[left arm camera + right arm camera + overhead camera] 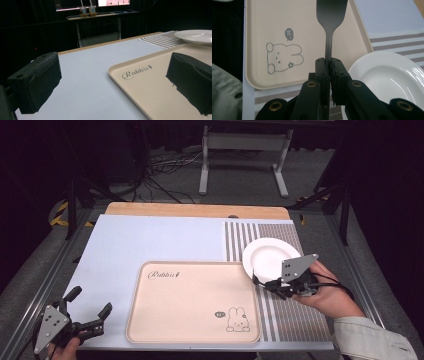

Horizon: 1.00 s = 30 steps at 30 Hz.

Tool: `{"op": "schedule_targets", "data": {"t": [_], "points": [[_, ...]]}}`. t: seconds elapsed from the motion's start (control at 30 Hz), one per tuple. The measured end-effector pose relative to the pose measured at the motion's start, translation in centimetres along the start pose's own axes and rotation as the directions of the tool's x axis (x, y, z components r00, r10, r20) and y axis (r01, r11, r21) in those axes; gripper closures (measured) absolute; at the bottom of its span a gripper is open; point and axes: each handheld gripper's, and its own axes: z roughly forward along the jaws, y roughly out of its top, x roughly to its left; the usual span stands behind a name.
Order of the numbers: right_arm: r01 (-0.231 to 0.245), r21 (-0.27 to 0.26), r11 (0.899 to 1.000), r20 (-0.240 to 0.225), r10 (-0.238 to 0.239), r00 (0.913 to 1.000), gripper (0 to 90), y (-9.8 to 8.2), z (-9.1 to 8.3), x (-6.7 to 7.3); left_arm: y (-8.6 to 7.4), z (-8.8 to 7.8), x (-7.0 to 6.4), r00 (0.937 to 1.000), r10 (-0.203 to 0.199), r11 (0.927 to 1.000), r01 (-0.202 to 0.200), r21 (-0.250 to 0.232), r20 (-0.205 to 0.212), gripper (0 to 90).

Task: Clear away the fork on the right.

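On the table (pixel 150 240), pale blue top with a striped mat (pixel 295 320) at the right side: one beige tray (pixel 192 302) printed with a rabbit drawing (pixel 237 319) and the word "Rabbit", lying near the front edge. One white plate (pixel 267 256), empty, on the striped mat, just beside the tray's far right corner. Right gripper (pixel 329 62): jaws closed on the handle of a dark fork (pixel 331 15), whose head reaches out above the tray. Left gripper (pixel 90 304): jaws spread wide, holding nothing, at the table's front left corner, beside the tray.
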Motion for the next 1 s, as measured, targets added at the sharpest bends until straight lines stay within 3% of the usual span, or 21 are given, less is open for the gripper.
{"op": "schedule_targets", "data": {"t": [0.33,0.6,0.83,1.0], "points": [[-0.086,-0.026,0.996,0.021,0.087,0.996,85.5,3.1,0.8,0.8,0.0,-0.1,0.1,1.0,-0.001,1.0,0.001,-0.002,-0.001,0.3],[-0.164,-0.007,0.986,0.036,0.165,0.9857,85.5,5.1,2.6,1.3,0.0,-0.1,0.1,1.0,-0.001,1.0,0.001,-0.003,-0.001,0.3],[-0.285,-0.01,0.959,0.064,0.285,0.9564,85.5,6.2,3.8,1.5,0.0,-0.1,0.1,1.0,-0.001,1.0,0.001,-0.005,-0.001,0.3],[-0.371,-0.025,0.928,0.071,0.372,0.9255,85.5,6.7,4.4,1.7,0.0,-0.1,0.1,1.0,0.0,1.0,0.0,-0.004,-0.001,0.3]]}}
